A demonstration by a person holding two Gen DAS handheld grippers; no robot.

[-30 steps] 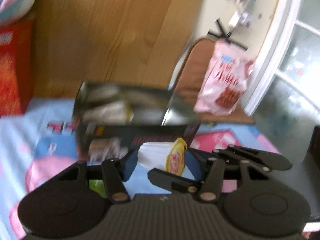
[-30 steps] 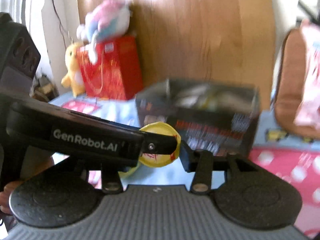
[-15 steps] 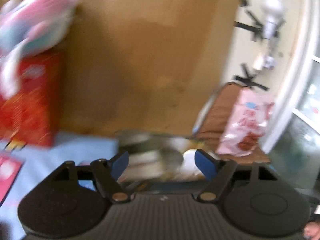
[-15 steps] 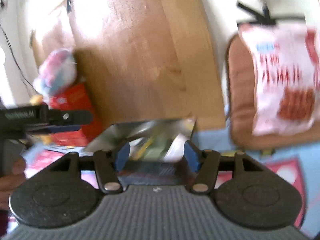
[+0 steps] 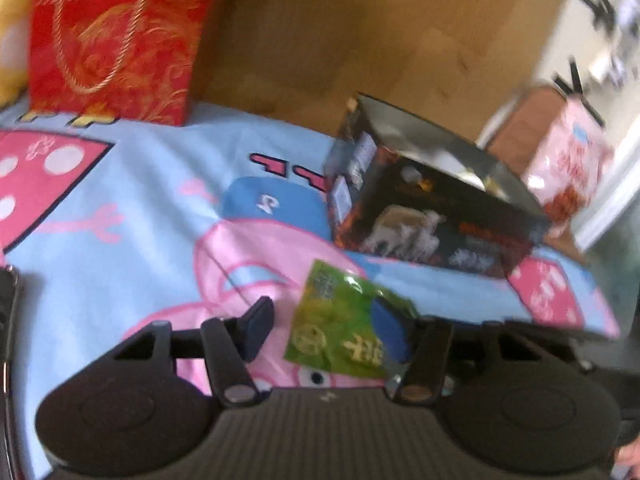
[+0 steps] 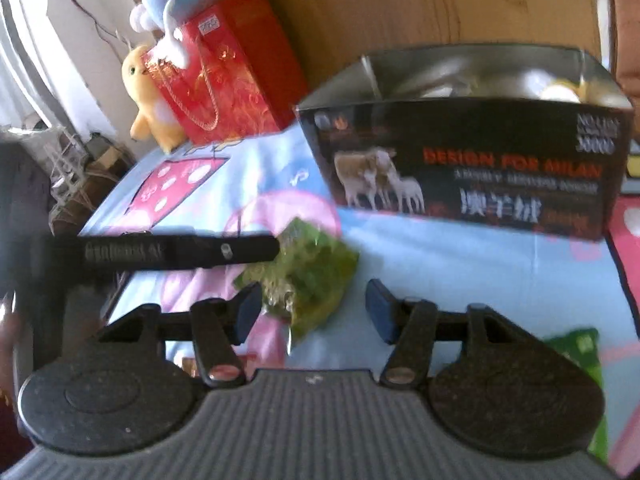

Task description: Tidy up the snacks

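A green snack packet (image 5: 340, 328) lies on the cartoon-print cloth (image 5: 132, 208), and it also shows in the right wrist view (image 6: 308, 280). My left gripper (image 5: 326, 330) is open, its jaws on either side of the packet, low over it. My right gripper (image 6: 312, 310) is open and empty, just in front of the same packet. The left gripper's finger (image 6: 180, 252) reaches in from the left in the right wrist view. A black open-top box (image 6: 472, 152) holding snacks stands behind the packet; it also shows in the left wrist view (image 5: 432, 208).
A red gift bag (image 5: 116, 36) stands at the back left with plush toys (image 6: 152, 96) beside it. A wooden board (image 5: 380, 40) rises behind the box. A pink snack bag (image 5: 568, 164) sits on a brown chair at right. Another green packet (image 6: 580, 352) lies near right.
The yellow-lidded cup held a second ago is gone from the left gripper. Both grippers have swung down from the box toward the green packet on the cloth, jaws open.
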